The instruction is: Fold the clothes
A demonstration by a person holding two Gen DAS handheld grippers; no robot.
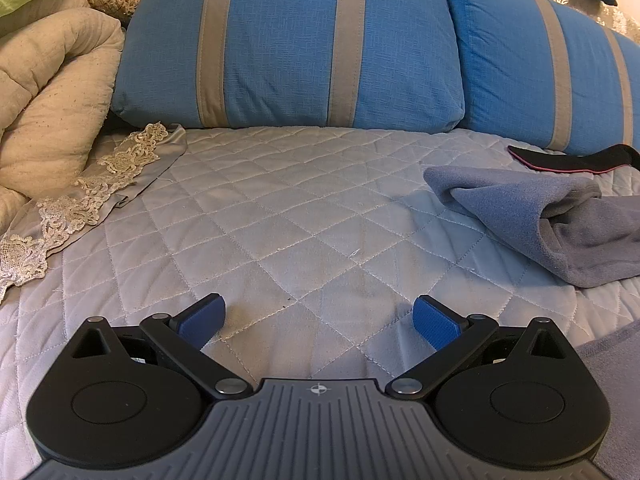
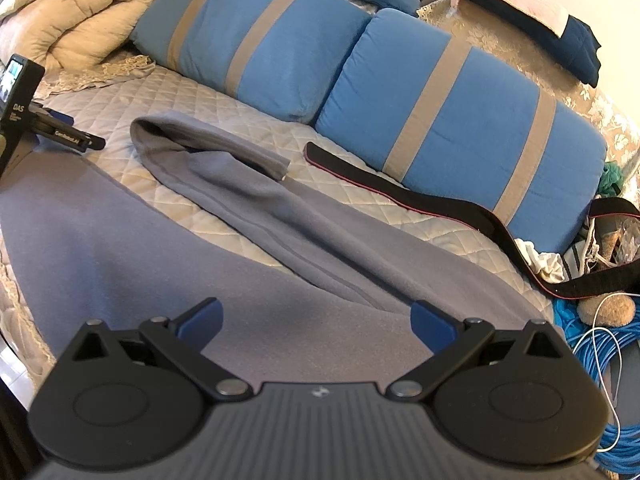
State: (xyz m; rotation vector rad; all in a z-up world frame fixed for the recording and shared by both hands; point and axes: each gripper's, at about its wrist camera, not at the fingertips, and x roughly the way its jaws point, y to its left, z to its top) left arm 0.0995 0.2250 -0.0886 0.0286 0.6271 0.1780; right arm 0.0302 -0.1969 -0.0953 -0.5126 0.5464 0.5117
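Note:
A grey-blue fleece garment [image 2: 248, 216] lies spread on the quilted bed cover [image 2: 192, 100], one long part running from its rolled end at upper left down to the lower right. In the left wrist view only its folded end [image 1: 536, 216] shows at the right. My right gripper [image 2: 318, 322] hangs open just above the fleece, nothing between its blue pads. My left gripper [image 1: 319, 320] is open over the bare quilted bed cover [image 1: 280, 208], left of the garment. The left gripper's body [image 2: 24, 108] shows at the left edge of the right wrist view.
Two blue pillows with grey stripes [image 1: 296, 44] [image 2: 460, 128] line the far side. A beige comforter [image 1: 44, 112] and lace-edged cloth [image 1: 100, 184] lie at the left. A black strap [image 2: 440, 204] runs along the pillows. Blue cable coils [image 2: 600, 360] and clutter sit off the bed's right.

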